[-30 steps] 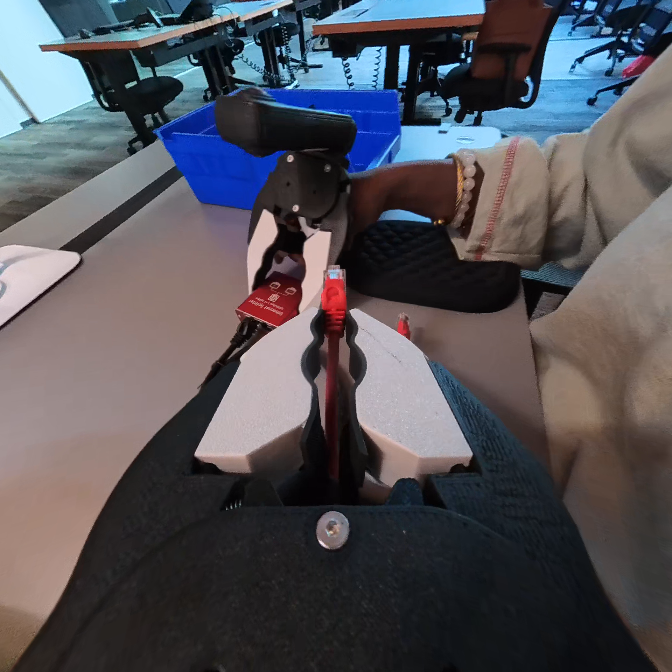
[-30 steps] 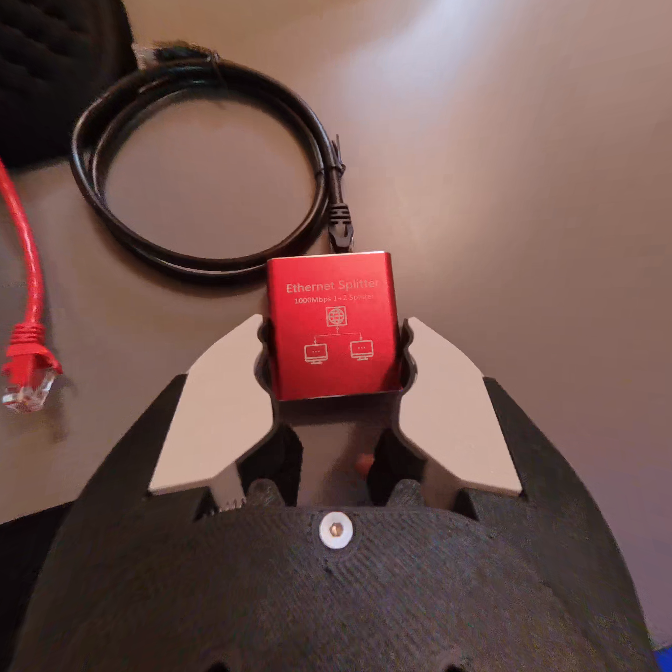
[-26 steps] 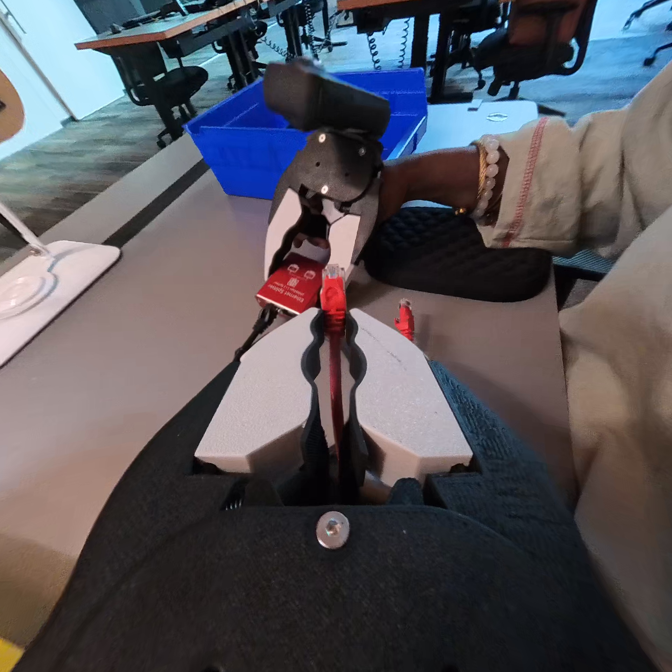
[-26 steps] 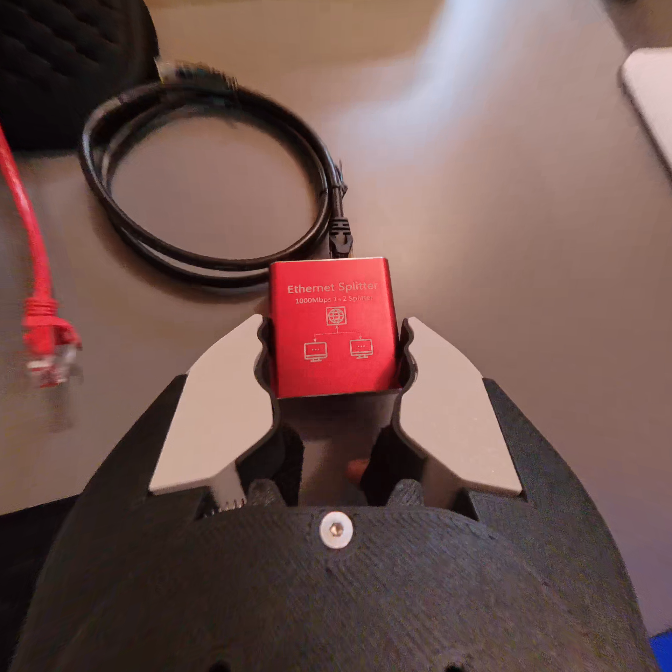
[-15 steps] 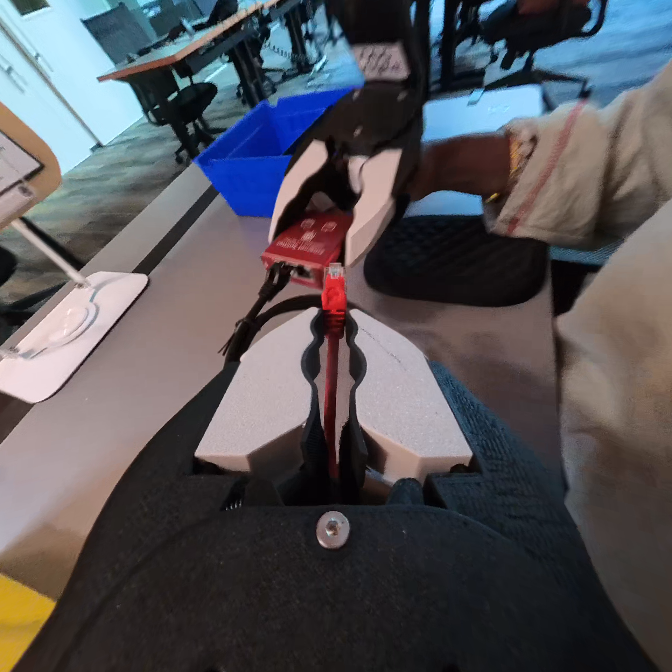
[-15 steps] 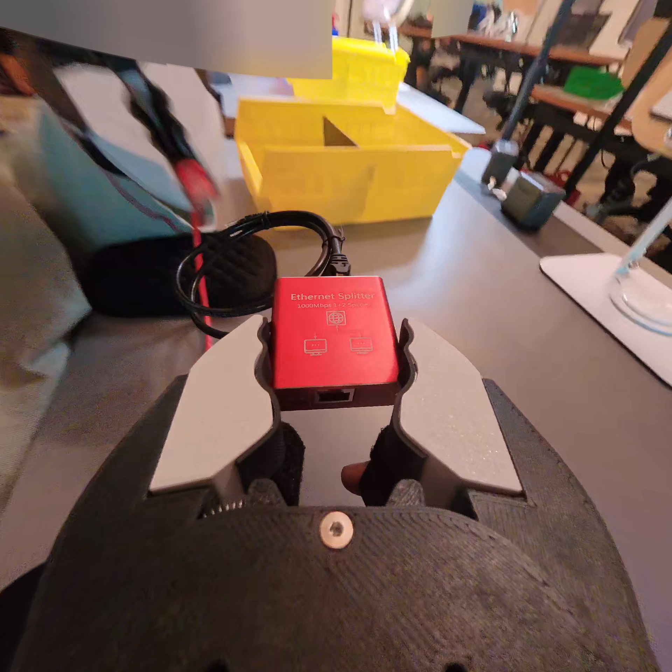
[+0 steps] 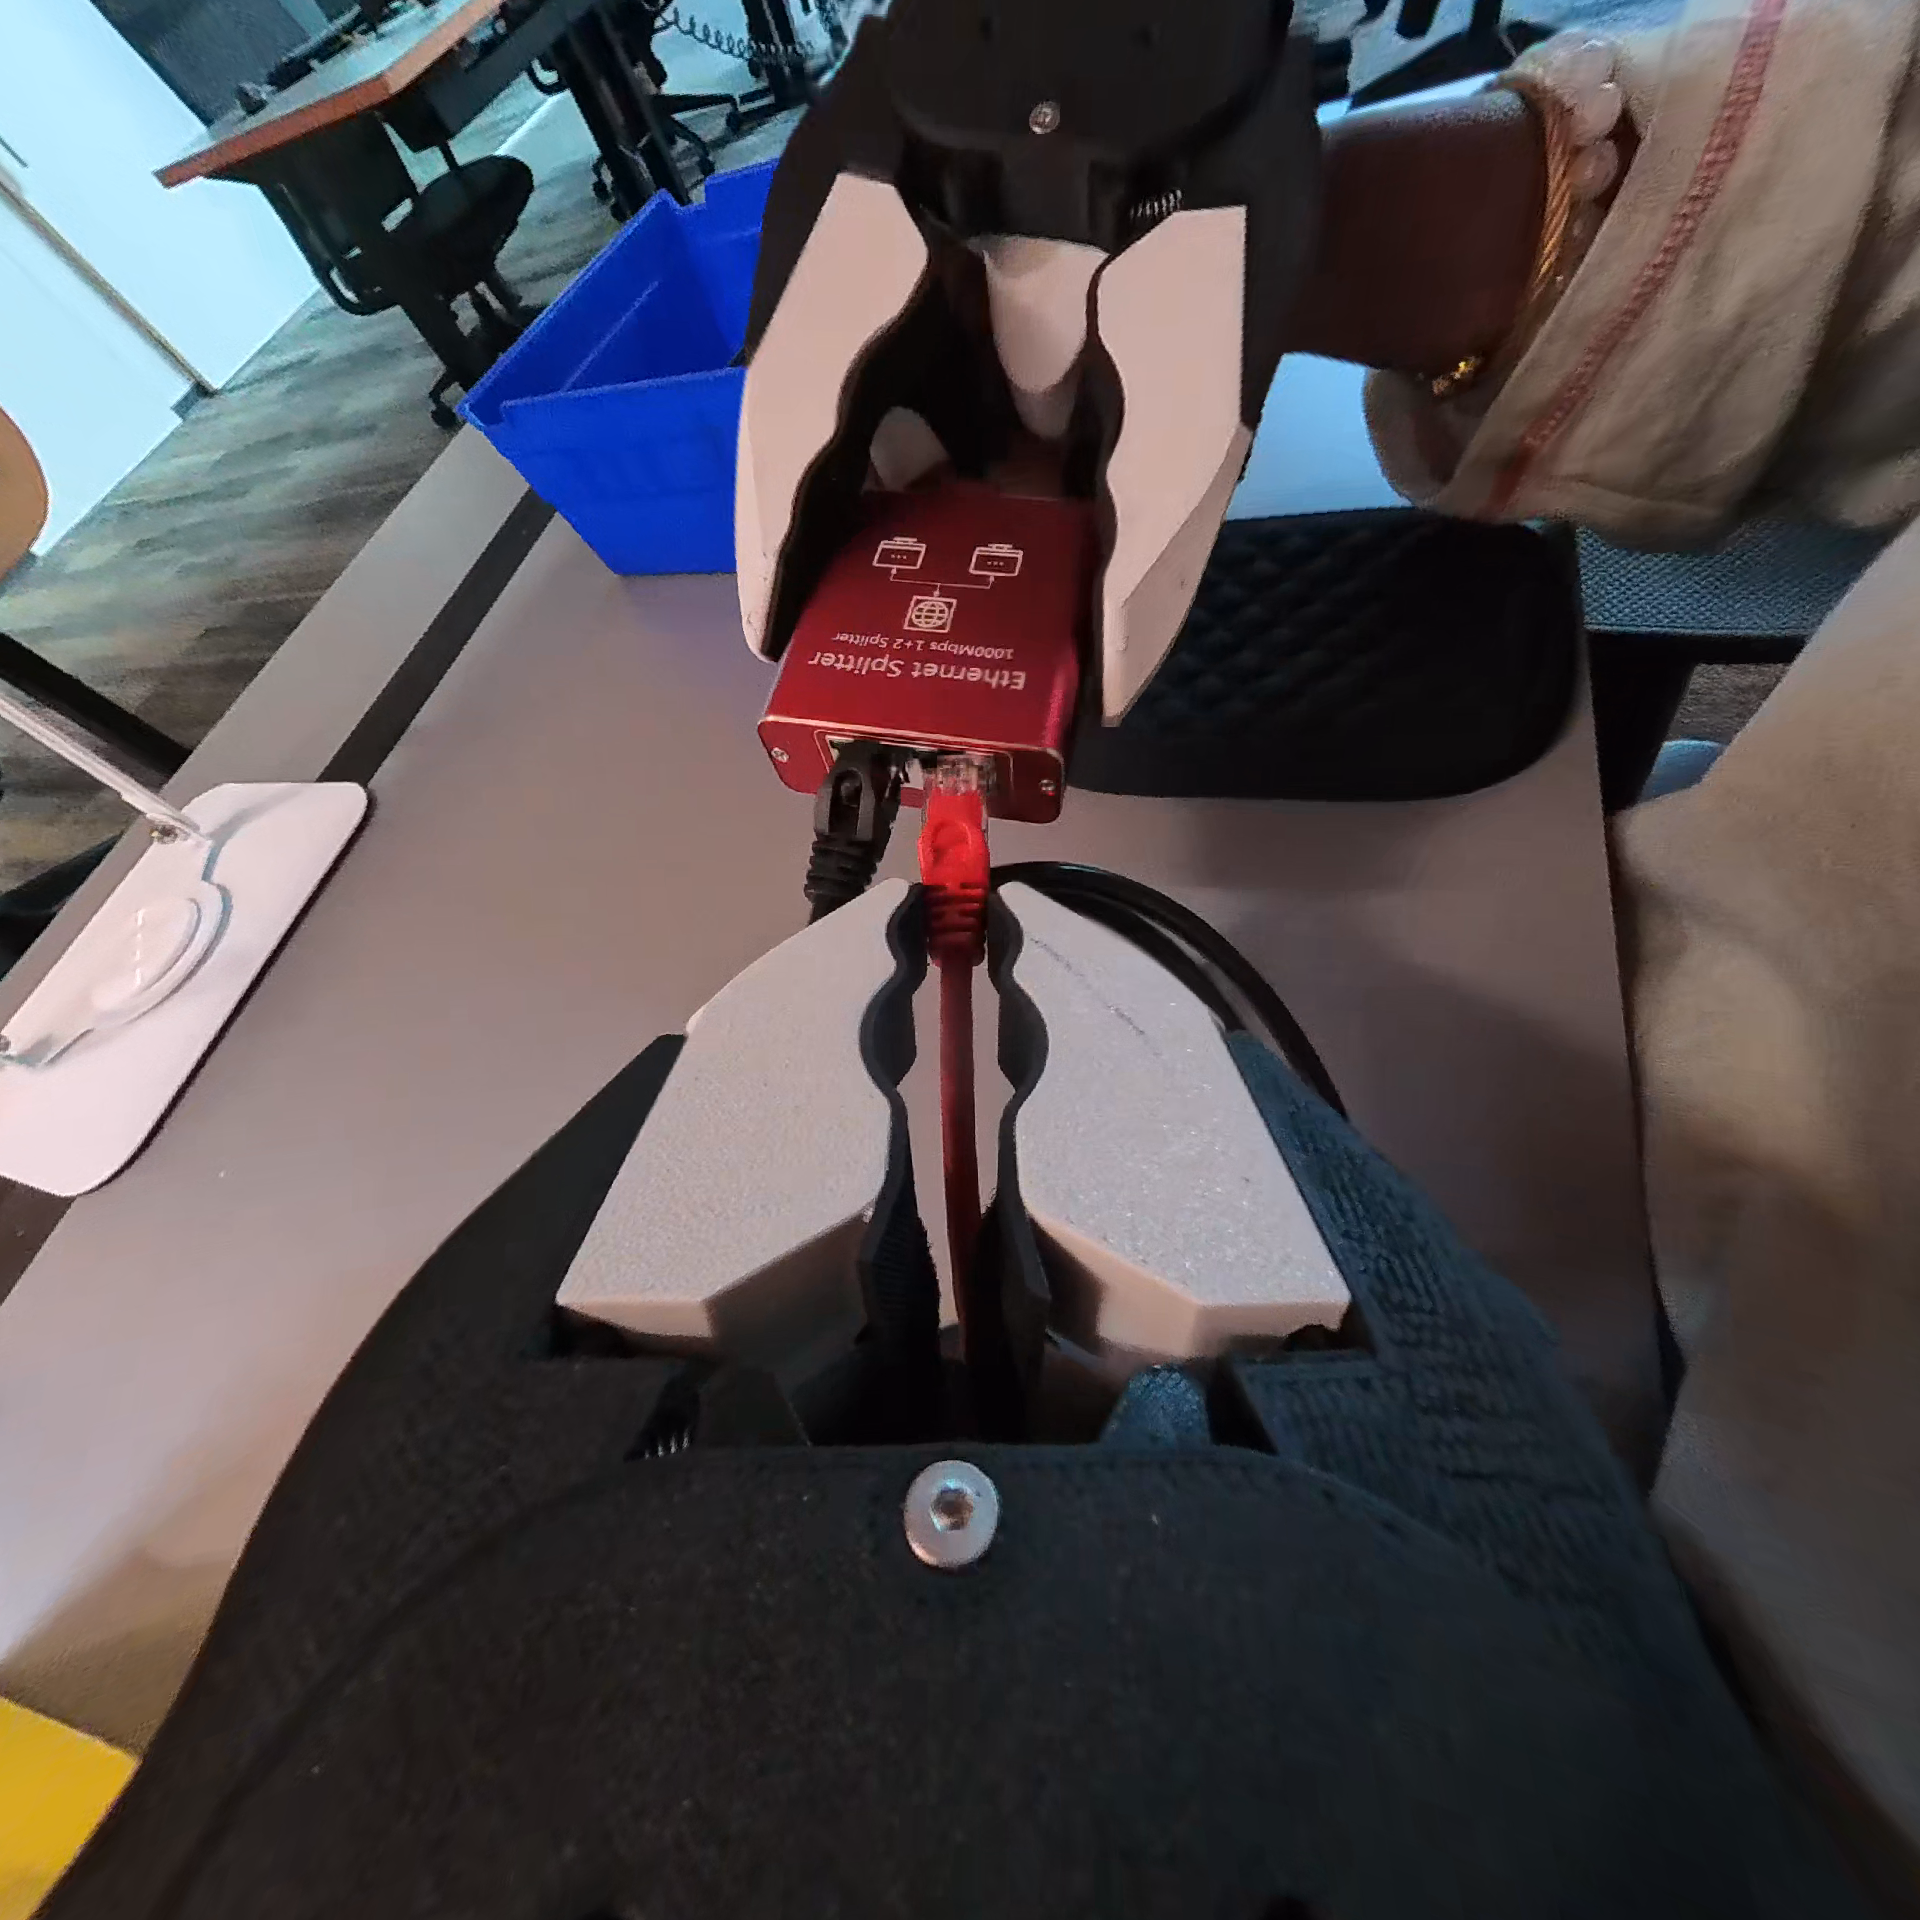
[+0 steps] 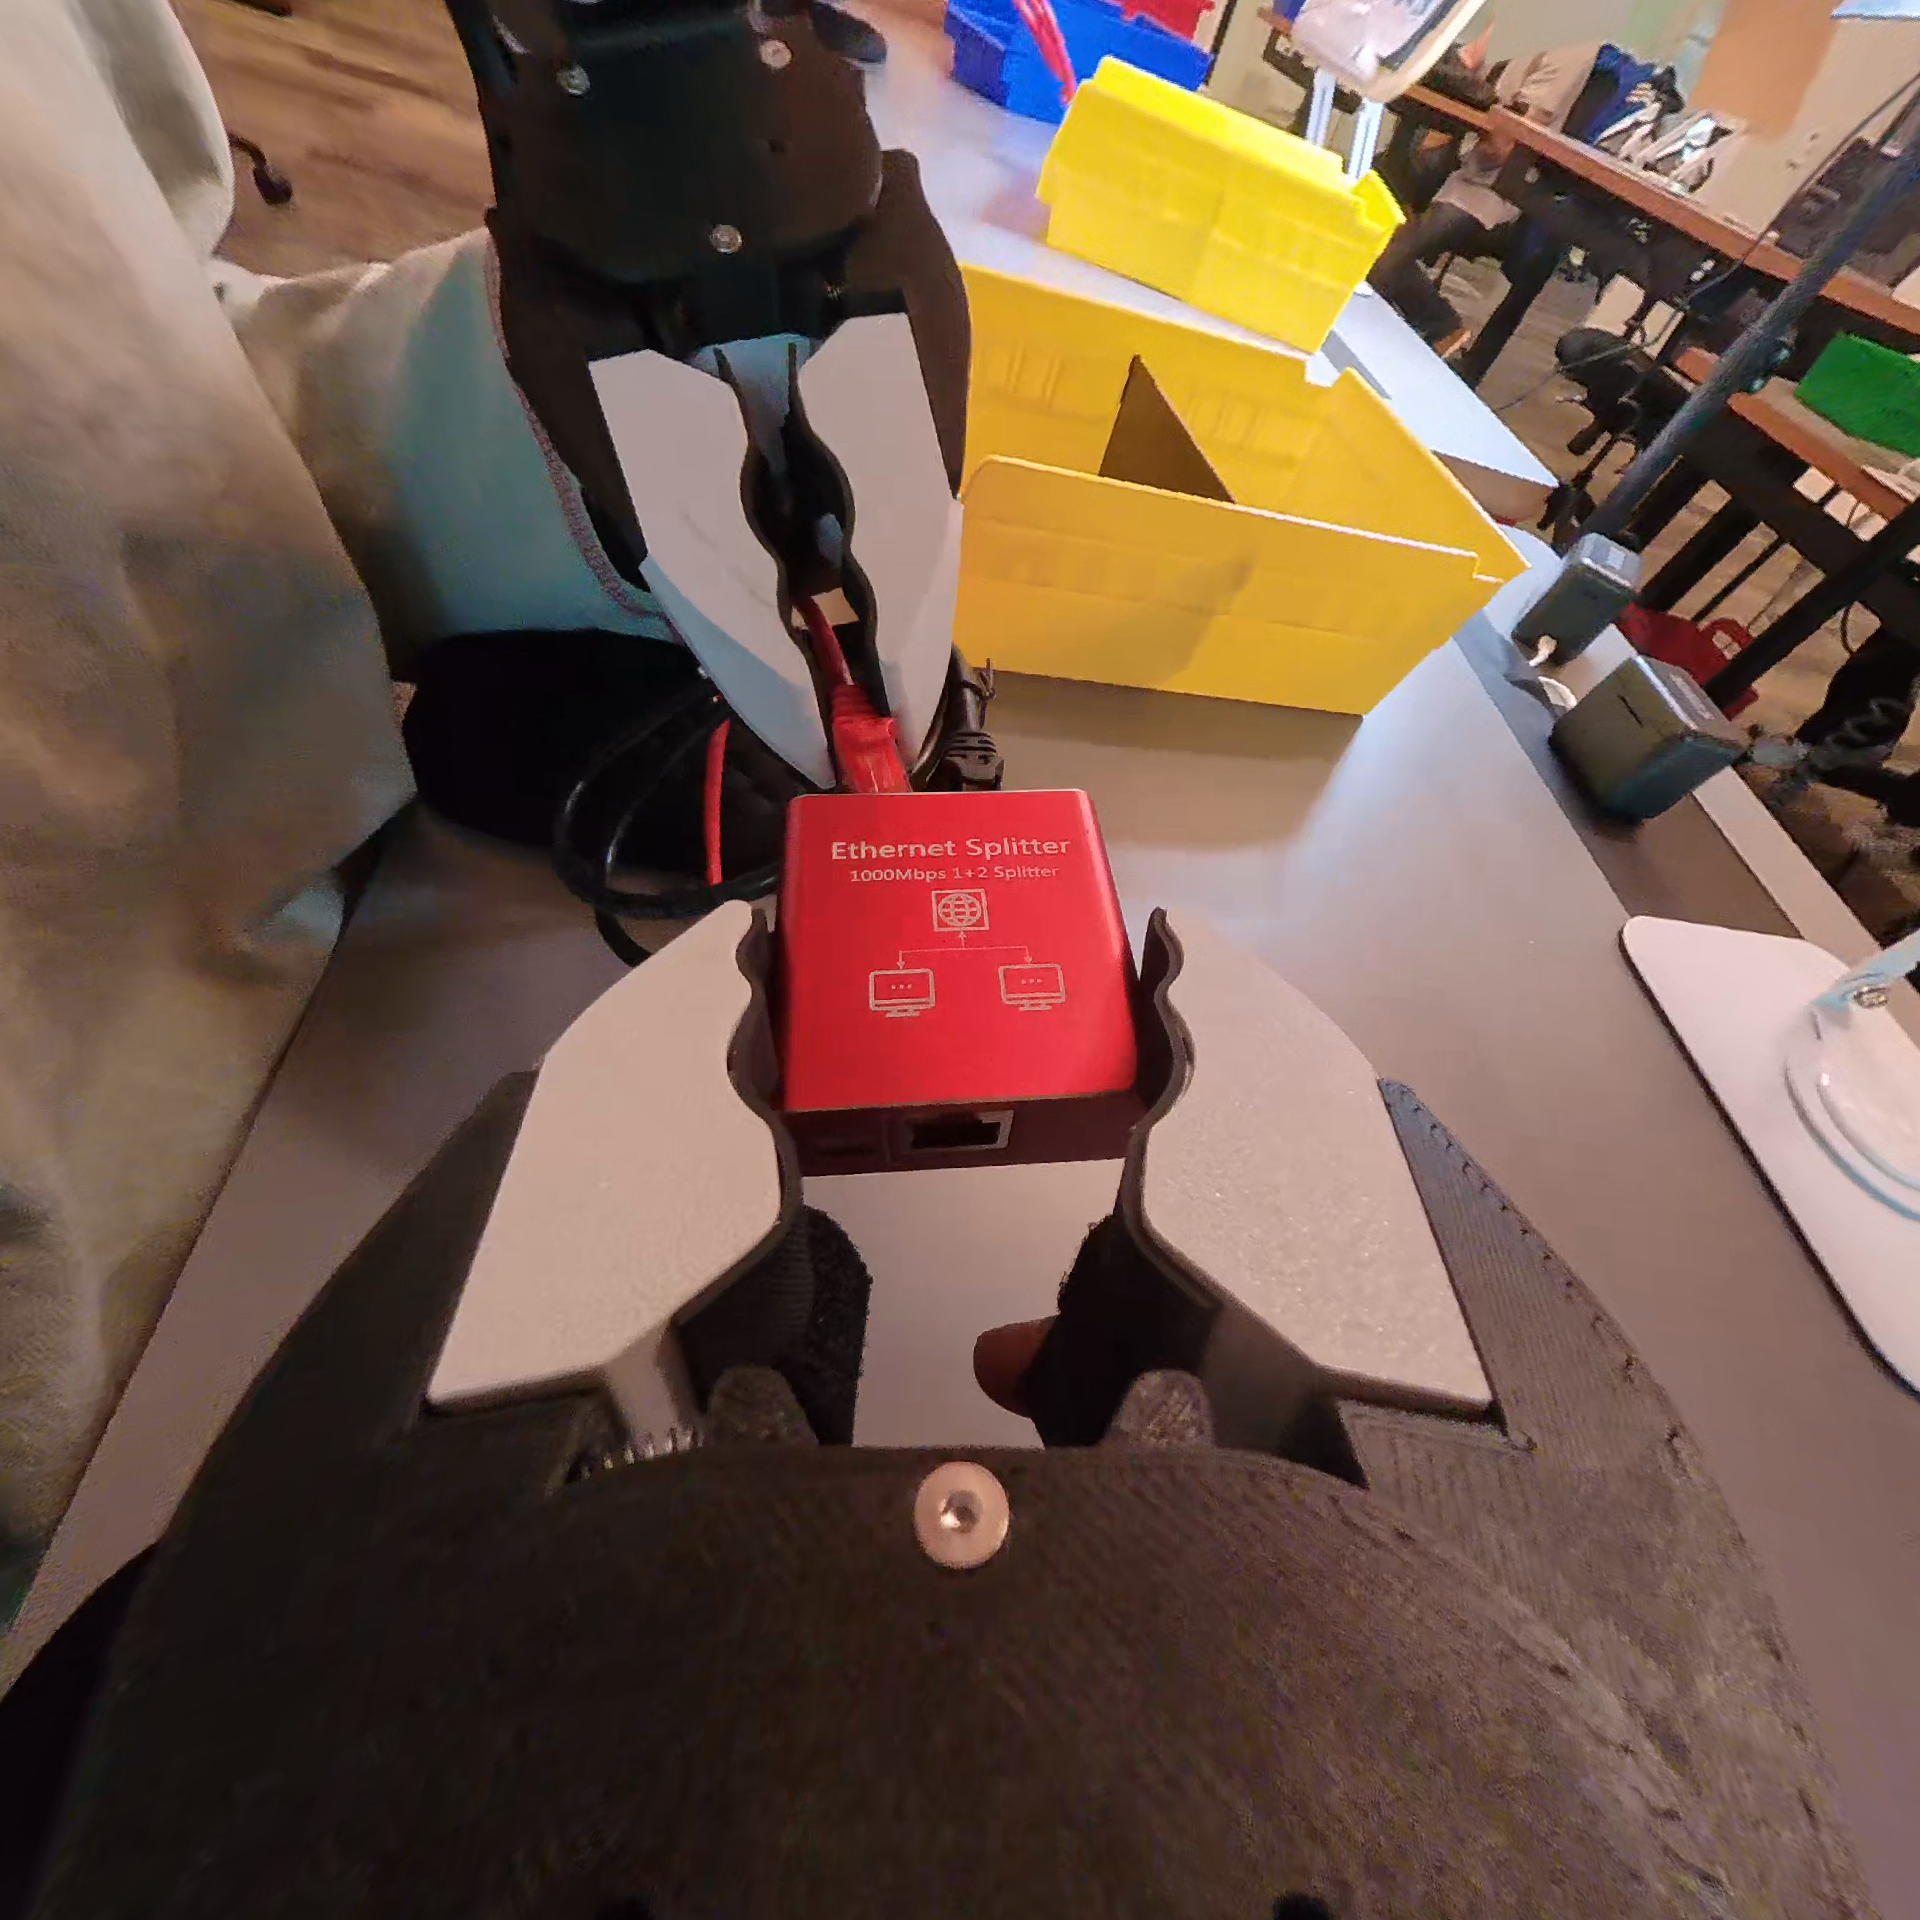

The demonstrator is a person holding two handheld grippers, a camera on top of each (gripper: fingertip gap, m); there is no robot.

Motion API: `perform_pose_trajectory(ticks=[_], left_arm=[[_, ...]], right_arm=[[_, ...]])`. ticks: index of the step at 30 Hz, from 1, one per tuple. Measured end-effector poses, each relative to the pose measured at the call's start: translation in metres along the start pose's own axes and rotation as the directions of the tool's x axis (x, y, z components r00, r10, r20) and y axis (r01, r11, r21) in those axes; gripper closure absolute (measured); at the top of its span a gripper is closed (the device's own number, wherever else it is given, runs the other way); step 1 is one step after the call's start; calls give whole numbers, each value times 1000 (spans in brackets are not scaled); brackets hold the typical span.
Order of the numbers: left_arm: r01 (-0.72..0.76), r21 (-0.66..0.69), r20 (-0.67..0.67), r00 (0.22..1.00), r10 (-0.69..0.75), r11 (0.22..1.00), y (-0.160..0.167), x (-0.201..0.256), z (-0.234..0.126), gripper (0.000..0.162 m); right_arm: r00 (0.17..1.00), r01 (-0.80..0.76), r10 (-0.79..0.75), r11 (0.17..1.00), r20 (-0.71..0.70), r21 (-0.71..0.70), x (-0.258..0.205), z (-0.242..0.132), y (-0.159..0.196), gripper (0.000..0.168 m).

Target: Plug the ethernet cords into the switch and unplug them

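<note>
Switch [image 7: 940,634], clamped in the right tool [image 8: 956,1023], is now lifted off the desk [image 7: 436,935]; the red cord [image 7: 954,842], pinched by the left tool [image 7: 951,914], is met at its port.

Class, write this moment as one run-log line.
left gripper: shut on red cord | right gripper: shut on red switch | red plug at port | black cord plugged in

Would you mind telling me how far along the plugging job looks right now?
Done: the black cord already sits in the red switch. In hand: the right gripper clamps the switch while the left gripper holds the red cord, its plug at the neighbouring port; whether it is fully seated cannot be told. Left: unplugging both.
</note>
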State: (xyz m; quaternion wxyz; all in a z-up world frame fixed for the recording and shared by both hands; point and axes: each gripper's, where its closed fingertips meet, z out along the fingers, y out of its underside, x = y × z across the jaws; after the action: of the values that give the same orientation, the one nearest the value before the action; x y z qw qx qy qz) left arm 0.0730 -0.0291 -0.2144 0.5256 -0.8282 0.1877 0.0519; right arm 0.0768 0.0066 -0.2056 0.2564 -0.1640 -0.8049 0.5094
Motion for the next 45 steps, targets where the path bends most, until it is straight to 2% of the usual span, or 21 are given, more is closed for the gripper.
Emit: perform_pose_trajectory(ticks=[11, 16, 19, 24, 25, 26, 27, 28, 29, 30, 31, 32, 34, 36, 37, 38, 40, 42, 43, 45], left_arm=[[-87, 30, -88, 992, 89, 996, -3, 11, 0, 151], [-172, -34, -78, 983, 169, 985, 3, 13, -1, 151], [-216, -38, -71, 975, 213, 976, 0, 13, -3, 151], [-290, -132, -54, 957, 286, 948, 8, 12, 3, 152], [-295, -124, -59, 955, 290, 947, 7, 14, 5, 152], [-276, -130, -84, 960, 266, 952, 8, 16, 8, 152], [-258, -122, -121, 962, 244, 958, 9, 22, 13, 152], [-254, -126, -88, 966, 244, 959, 8, 20, 17, 151], [-244, -121, -65, 969, 238, 962, 5, 16, 17, 151], [-217, -103, -77, 975, 210, 971, 3, 15, 16, 151], [-191, -120, -113, 978, 178, 974, 9, 16, 16, 151], [-199, -158, -118, 976, 181, 967, 20, 16, 21, 151], [-237, -225, -109, 970, 217, 945, 41, 16, 28, 151], [-207, -241, -124, 975, 182, 948, 55, 18, 31, 151], [-188, -224, -121, 979, 164, 956, 57, 18, 30, 151], [-169, -206, -118, 982, 147, 964, 57, 17, 29, 151], [-152, -178, -94, 986, 137, 972, 53, 13, 26, 151], [-164, -146, -58, 986, 157, 976, 45, 9, 24, 151], [-174, -132, -37, 985, 171, 976, 41, 7, 22, 151], [-209, -111, 14, 977, 212, 972, 33, 2, 19, 151]], right_arm=[[994, 68, -68, 998, 88, 3, -11, -2, -5, 100], [987, 142, -134, 986, 83, -88, -13, 2, -3, 100], [985, 160, -152, 983, 86, -88, -14, 1, -8, 100], [978, 205, -196, 969, 76, -140, -18, 5, -9, 100], [976, 207, -198, 972, 90, -114, -23, 4, -13, 102], [968, 207, -196, 977, 158, -55, -35, 4, -23, 123], [977, 205, -204, 979, 69, -6, -24, 4, -34, 168], [971, 239, -239, 970, -4, 33, -14, 1, -41, 168], [967, 249, -250, 968, -41, -43, -5, -1, -30, 168], [968, 241, -247, 965, -45, -104, -3, -1, -16, 168], [981, 188, -191, 978, -21, -91, -8, 1, -9, 167], [993, 112, -114, 990, -14, -88, -9, 4, 1, 156], [998, -35, 29, 989, -49, -143, -3, 4, 28, 97], [970, -241, 240, 964, -23, -116, -5, -2, 42, 54], [949, -314, 315, 945, -7, -93, -6, -5, 46, 46], [938, -347, 348, 934, -5, -86, -8, -8, 53, 46], [934, -356, 358, 925, -11, -131, -15, -10, 69, 49], [917, -392, 398, 912, 29, -118, -24, -8, 68, 53], [889, -450, 455, 889, 53, -85, -24, -7, 63, 54], [787, -614, 608, 789, 105, 26, -15, -9, 49, 60]])
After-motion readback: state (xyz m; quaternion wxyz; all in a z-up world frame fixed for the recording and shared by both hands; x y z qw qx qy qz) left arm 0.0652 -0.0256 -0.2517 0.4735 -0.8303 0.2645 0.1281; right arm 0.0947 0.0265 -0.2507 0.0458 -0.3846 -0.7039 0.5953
